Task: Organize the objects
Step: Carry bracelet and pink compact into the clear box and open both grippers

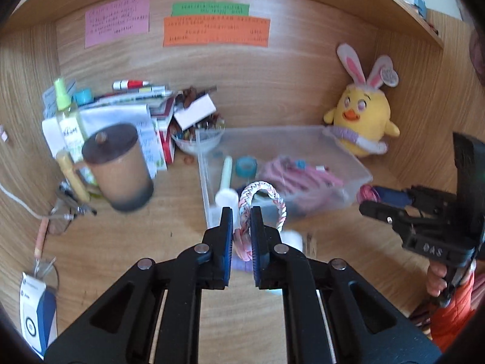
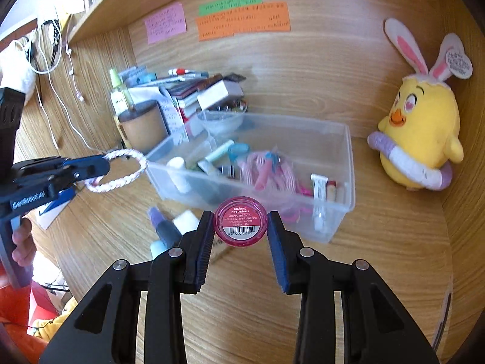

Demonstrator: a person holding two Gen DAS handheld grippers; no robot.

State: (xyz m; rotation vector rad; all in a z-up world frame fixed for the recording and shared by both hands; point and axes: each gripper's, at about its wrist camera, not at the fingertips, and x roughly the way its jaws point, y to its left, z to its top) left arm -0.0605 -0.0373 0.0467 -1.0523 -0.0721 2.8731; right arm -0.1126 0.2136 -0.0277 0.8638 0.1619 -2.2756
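My left gripper (image 1: 241,217) is shut on a braided pink-and-white bracelet (image 1: 266,195) and holds it just in front of the clear plastic bin (image 1: 348,157); it also shows in the right wrist view (image 2: 100,163) with the bracelet (image 2: 127,170) left of the bin (image 2: 345,163). My right gripper (image 2: 241,223) is shut on a small round pink jar (image 2: 240,222), held before the bin's near wall. The bin holds pink cords (image 2: 266,166), tubes and a blue tape roll (image 1: 246,165).
A yellow chick plush (image 2: 421,139) stands at the right wall. A brown lidded mug (image 1: 119,166), a spray bottle (image 1: 68,121), stacked papers and a bowl sit left of the bin. Small bottles (image 2: 165,230) lie on the desk. Glasses (image 1: 60,221) lie at the left.
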